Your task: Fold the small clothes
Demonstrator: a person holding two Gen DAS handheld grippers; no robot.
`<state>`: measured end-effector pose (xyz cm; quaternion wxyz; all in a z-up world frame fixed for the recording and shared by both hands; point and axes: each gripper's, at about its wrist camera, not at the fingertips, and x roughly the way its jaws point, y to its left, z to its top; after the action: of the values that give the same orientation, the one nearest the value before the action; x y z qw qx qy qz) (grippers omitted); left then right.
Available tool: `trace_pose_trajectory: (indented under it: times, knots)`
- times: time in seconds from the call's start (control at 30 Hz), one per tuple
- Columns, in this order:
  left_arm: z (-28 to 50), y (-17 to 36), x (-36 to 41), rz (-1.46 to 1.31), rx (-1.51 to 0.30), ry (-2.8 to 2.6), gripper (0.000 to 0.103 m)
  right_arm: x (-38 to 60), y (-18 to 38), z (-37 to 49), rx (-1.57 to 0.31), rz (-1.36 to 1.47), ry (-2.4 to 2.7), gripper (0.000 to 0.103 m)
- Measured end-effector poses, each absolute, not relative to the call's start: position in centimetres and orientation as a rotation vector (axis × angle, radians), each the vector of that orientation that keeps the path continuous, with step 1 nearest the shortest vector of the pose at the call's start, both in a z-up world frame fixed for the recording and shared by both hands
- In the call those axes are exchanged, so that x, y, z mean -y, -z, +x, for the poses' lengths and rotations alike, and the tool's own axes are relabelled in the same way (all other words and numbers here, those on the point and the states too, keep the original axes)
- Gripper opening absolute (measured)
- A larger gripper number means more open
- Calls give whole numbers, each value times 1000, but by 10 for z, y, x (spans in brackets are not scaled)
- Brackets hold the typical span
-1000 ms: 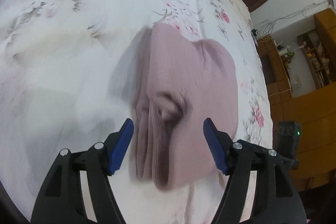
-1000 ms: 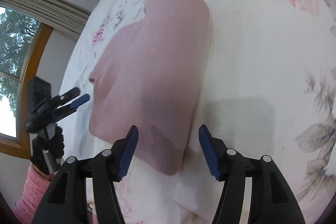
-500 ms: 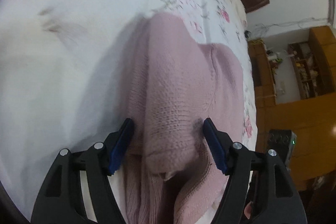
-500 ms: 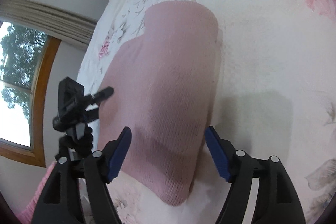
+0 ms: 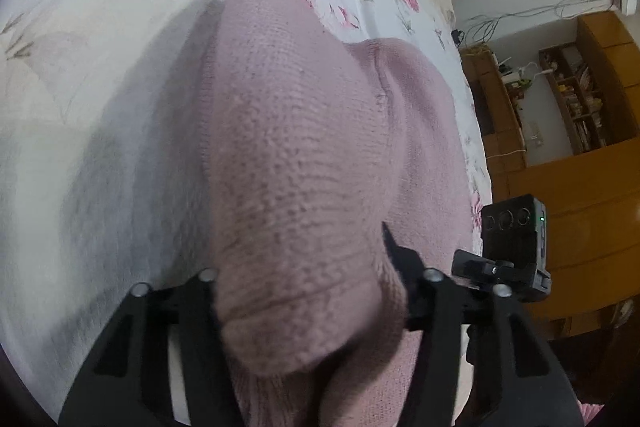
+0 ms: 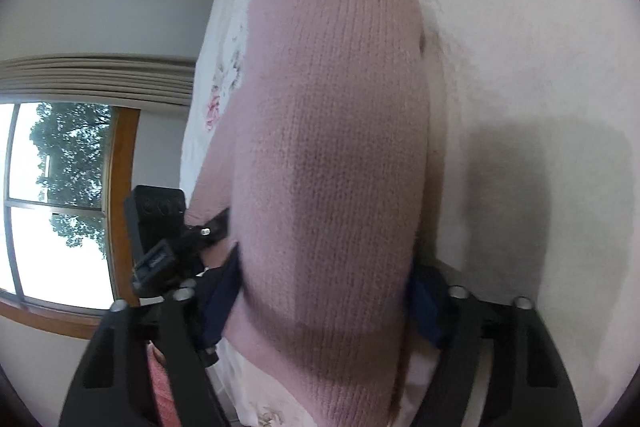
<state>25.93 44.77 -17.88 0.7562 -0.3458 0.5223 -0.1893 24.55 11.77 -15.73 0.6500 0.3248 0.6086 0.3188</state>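
- Your left gripper [image 5: 308, 307] has its jaws either side of the near edge of the pink knit [image 5: 304, 147]; the cloth fills the gap and hides the pads, so I cannot tell whether they are pressing in or only standing around it.
- Your right gripper [image 6: 324, 307] sits the same way at the other end of that edge; its blue pads [image 6: 222, 303] flank the knit [image 6: 336, 131] on both sides, yet the fabric bulges over them, so again I cannot tell if the grip is made.
- The knit lies on the floral bedsheet [image 5: 100, 47], stretched away from you, already doubled by the look of the layered edge in the left view; it sits near the bed's side, with wall and window [image 6: 60, 203] beyond it in the right view.
- Both tools meet the hem nearest you, one per corner; I judge this is so you can carry the edge as a straight line over the far part.
- Each camera catches the other tool beside the cloth [image 5: 516, 243], so your hands are near one another across a narrow garment; that suits a small piece.
- The risk, as I read it, is catching only the top layer; a thick knit slips unevenly, so take both layers before you lift.
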Motion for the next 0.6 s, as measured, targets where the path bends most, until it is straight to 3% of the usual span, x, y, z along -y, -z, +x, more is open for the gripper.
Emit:
trace_pose_trajectory:
  times: [0.17, 0.6]
  knots:
    - [250, 163, -444, -786, -1088, 425, 42, -119, 132, 241, -1352, 732, -757, 56]
    - [191, 89, -322, -806, -972, 627, 41, -12, 26, 163, -1232, 671, -780, 55]
